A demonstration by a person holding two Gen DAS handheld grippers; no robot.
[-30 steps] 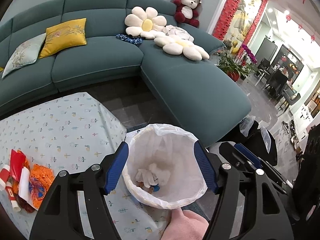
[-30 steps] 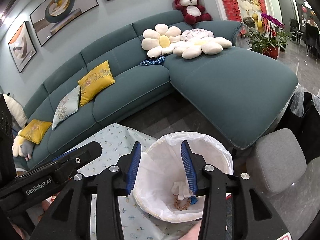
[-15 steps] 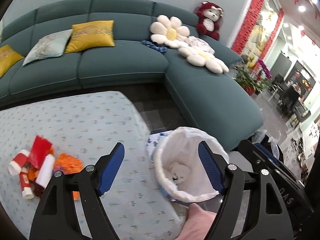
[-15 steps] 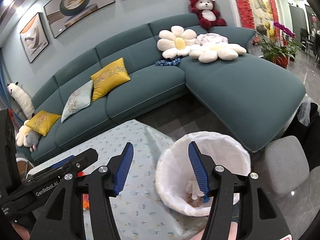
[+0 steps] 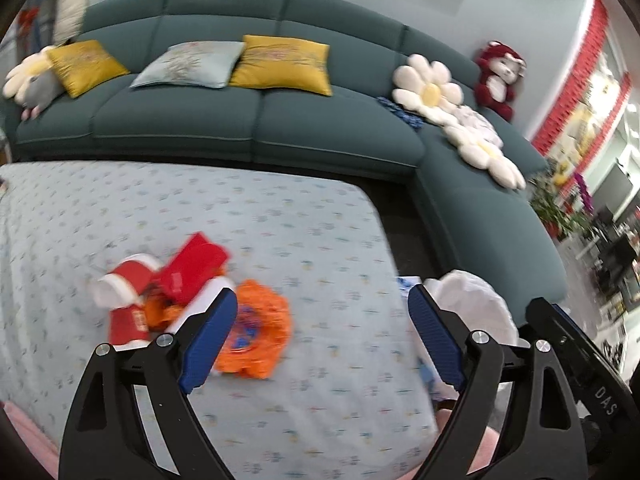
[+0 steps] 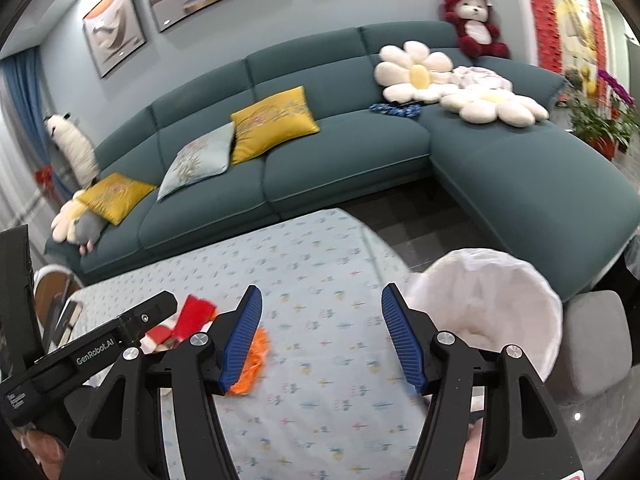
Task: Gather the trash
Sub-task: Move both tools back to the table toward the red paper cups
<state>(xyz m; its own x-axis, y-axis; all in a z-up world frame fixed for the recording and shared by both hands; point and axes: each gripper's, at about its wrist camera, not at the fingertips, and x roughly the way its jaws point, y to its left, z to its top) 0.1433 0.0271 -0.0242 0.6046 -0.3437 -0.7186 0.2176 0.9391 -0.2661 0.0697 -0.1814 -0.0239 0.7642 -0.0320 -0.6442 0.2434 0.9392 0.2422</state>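
Observation:
A heap of trash lies on the patterned tablecloth point(image 5: 280, 224): red-and-white wrappers point(image 5: 168, 280) and a crumpled orange wrapper point(image 5: 256, 336). My left gripper point(image 5: 320, 340) hangs just right of that heap, its jaws opening, nothing between them. The white-lined bin point(image 6: 492, 312) stands off the table's right edge; only its rim point(image 5: 476, 300) shows behind the left gripper's right finger. My right gripper point(image 6: 322, 336) hovers over the cloth between heap and bin, jaws opening and empty. The orange wrapper point(image 6: 256, 360) peeks from behind its left finger, red wrappers point(image 6: 192, 316) beyond.
A teal corner sofa point(image 6: 360, 152) with yellow cushions point(image 6: 272, 124) and flower pillows point(image 6: 416, 72) runs behind the table. A grey stool point(image 6: 596, 344) sits right of the bin. Potted plants point(image 6: 600, 120) stand at the far right. Dark floor separates table and sofa.
Both grippers swung left, away from over the bin to above the tablecloth. Their jaws widened. The trash heap came from the left edge toward the middle of the left wrist view.

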